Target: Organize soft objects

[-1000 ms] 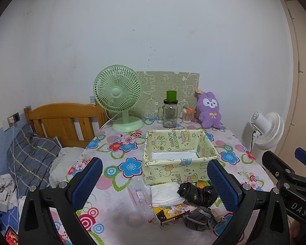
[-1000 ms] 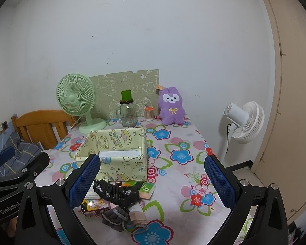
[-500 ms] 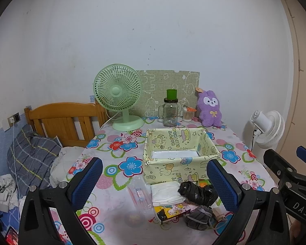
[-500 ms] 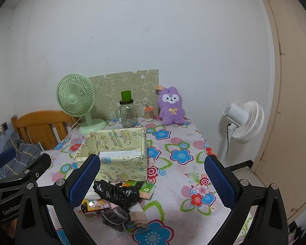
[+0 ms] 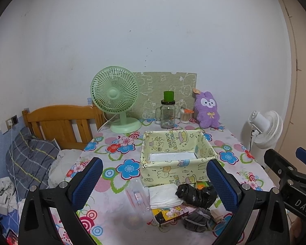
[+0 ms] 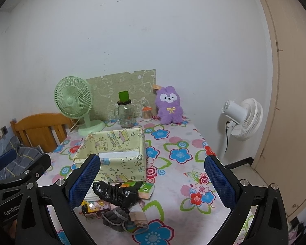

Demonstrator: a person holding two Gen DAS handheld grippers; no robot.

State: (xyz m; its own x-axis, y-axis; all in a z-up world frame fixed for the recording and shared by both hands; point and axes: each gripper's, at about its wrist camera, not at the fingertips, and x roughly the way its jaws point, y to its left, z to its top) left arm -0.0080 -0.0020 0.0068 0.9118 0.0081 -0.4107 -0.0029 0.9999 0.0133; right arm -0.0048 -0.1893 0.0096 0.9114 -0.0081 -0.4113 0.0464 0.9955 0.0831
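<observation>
A yellow cartoon-print fabric box (image 5: 176, 164) (image 6: 120, 157) stands mid-table, holding only a white liner. In front of it lies a small heap: a crumpled black plastic bag (image 5: 195, 194) (image 6: 116, 194), a folded white cloth (image 5: 164, 194), a grey knitted bundle (image 5: 196, 218) (image 6: 114, 216), a green packet (image 6: 145, 189) and a colourful card pack (image 5: 169, 212). A purple plush rabbit (image 5: 207, 110) (image 6: 170, 106) sits at the back. My left gripper (image 5: 153, 185) and right gripper (image 6: 152, 180) both hover open above the near edge, holding nothing.
A green desk fan (image 5: 116, 98), a glass jar with a green cup on top (image 5: 167, 112) and a small orange-lidded jar (image 5: 186, 116) line the back. A clear plastic bottle (image 5: 136, 196) lies left of the heap. A white floor fan (image 6: 240, 118) stands right; a wooden bed (image 5: 61, 122) left.
Both views drift only slightly. The grippers stay open and nothing on the table has moved.
</observation>
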